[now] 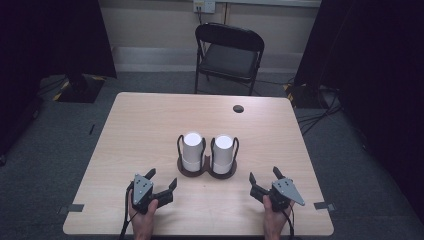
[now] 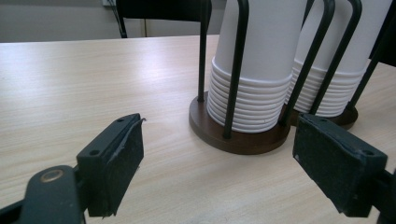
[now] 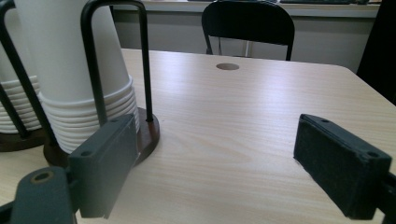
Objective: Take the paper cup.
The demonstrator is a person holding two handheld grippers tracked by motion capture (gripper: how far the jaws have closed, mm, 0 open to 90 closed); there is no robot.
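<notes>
Cup stacks (image 1: pixel 192 150) upside down, long axis vertical — in wire holder (image 1: pixel 207 170)

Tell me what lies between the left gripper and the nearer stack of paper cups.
Nothing: in the high view, bare tabletop separates the open left gripper from the left cup stack in its wire holder.

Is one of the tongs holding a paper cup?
No, the left tongs and the right tongs are both open above the table, apart from the two cup stacks in the holder.
</notes>
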